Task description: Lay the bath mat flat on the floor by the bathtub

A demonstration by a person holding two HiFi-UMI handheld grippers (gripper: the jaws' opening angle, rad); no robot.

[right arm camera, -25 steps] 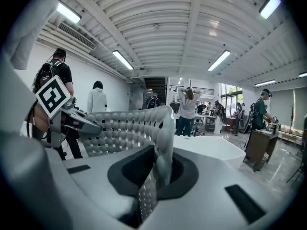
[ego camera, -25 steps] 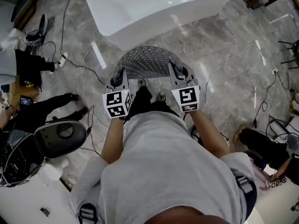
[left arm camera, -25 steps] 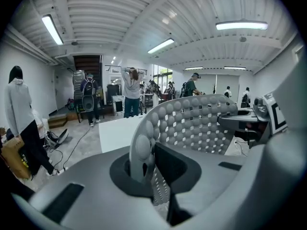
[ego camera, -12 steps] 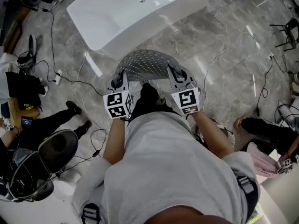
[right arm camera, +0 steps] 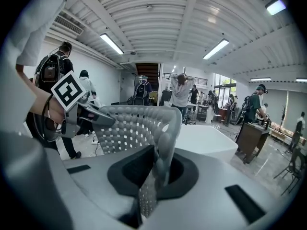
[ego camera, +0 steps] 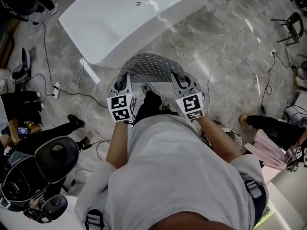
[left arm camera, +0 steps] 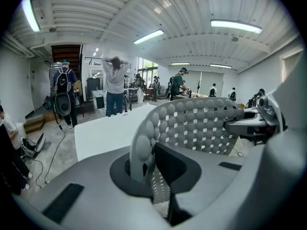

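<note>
- Center frame: perforated bath mat (ego camera: 149, 67) held above floor (ego camera: 218, 56), bathtub (ego camera: 129, 18) at upper left.
- Left gripper (ego camera: 123, 80), right gripper (ego camera: 177, 78) each clamp a mat edge.
- Lower evenly, keep taut, parallel to tub.

Grey marble floor (ego camera: 230, 87), ceiling strip lights (left arm camera: 236, 26)
</note>
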